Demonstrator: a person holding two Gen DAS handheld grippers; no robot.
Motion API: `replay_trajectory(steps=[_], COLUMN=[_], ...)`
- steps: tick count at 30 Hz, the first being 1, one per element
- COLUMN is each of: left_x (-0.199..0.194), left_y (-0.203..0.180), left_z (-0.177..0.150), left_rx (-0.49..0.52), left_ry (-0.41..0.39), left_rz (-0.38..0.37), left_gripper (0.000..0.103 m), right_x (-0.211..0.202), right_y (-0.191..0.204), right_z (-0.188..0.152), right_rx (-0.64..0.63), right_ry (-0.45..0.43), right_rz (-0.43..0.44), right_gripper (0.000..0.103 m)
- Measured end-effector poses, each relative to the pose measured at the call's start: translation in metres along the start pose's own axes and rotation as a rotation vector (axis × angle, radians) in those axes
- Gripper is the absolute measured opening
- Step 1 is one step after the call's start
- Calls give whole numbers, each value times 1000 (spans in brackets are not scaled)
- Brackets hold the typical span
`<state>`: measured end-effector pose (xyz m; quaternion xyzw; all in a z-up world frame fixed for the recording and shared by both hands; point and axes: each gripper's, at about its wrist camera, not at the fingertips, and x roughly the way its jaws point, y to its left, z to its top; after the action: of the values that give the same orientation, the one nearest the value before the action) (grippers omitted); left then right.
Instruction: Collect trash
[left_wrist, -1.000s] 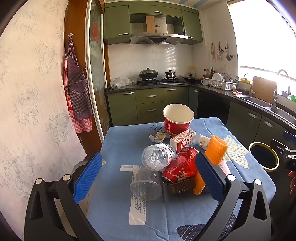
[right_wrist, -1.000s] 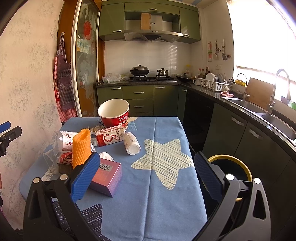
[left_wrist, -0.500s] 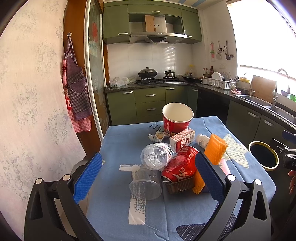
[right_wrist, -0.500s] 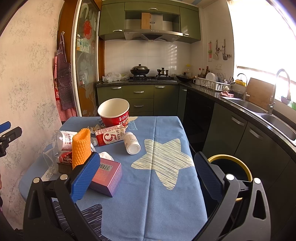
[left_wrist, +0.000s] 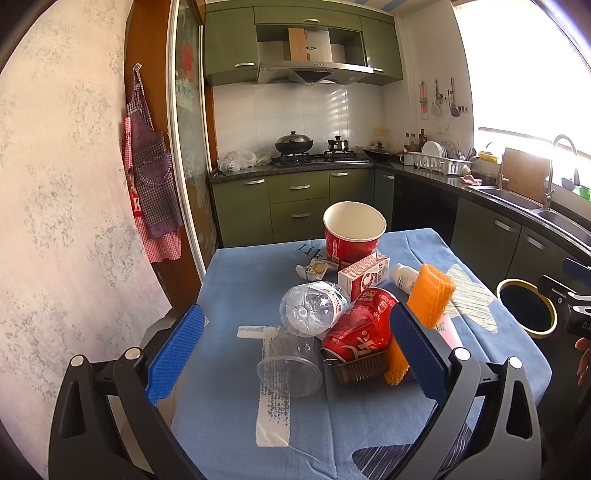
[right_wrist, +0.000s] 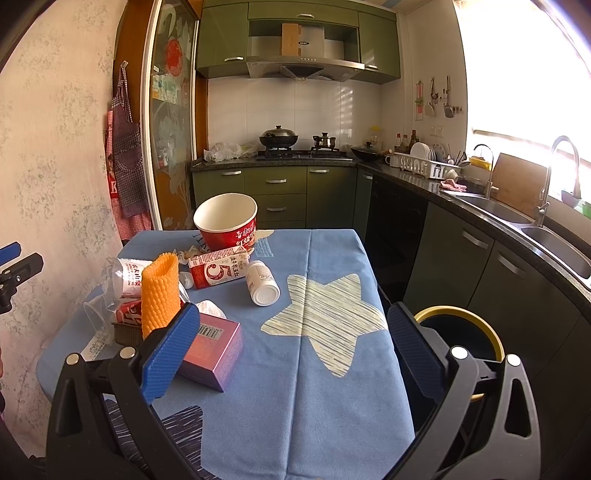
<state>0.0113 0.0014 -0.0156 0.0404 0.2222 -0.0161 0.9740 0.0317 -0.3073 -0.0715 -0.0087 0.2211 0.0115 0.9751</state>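
Observation:
Trash lies piled on the blue tablecloth (left_wrist: 229, 280): a clear plastic cup (left_wrist: 290, 369), a crushed clear bottle (left_wrist: 314, 308), a red can (left_wrist: 360, 325) in a small dark tray, an orange foam net (left_wrist: 430, 295), a milk carton (left_wrist: 364, 277), a white bottle (right_wrist: 262, 282), a red paper bucket (left_wrist: 352, 234) and a purple box (right_wrist: 212, 350). A yellow-rimmed bin (right_wrist: 460, 332) stands right of the table. My left gripper (left_wrist: 295, 354) is open and empty before the pile. My right gripper (right_wrist: 291, 354) is open and empty above the table's near end.
Green kitchen cabinets (left_wrist: 299, 210) and a stove with pots stand behind the table. A dark counter with a sink (right_wrist: 495, 214) runs along the right. An apron (left_wrist: 151, 184) hangs on the left wall.

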Motion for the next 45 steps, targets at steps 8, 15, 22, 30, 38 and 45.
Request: replay_trajectory(steps=[8, 15, 22, 30, 38, 45], left_x=[2, 3, 6, 29, 99, 171], left_y=[0, 1, 0, 5, 44, 69], left_z=[0, 0, 1, 8, 47, 84], left_rx=[3, 3, 4, 7, -29, -36], left_ry=[3, 7, 15, 46, 82, 82], left_rz=[-1, -1, -5, -10, 27, 57], left_gripper=[99, 99, 99, 99, 99, 99], right_x=[3, 4, 7, 25, 97, 174], right_y=[0, 0, 0, -2, -16, -8], right_z=[-3, -3, -5, 5, 60, 125], right_rx=[-1, -1, -2, -37, -15, -8], right_ry=[3, 5, 9, 43, 192, 278], right_rz=[-1, -2, -3, 5, 80, 168], right_gripper=[97, 97, 97, 97, 97, 96])
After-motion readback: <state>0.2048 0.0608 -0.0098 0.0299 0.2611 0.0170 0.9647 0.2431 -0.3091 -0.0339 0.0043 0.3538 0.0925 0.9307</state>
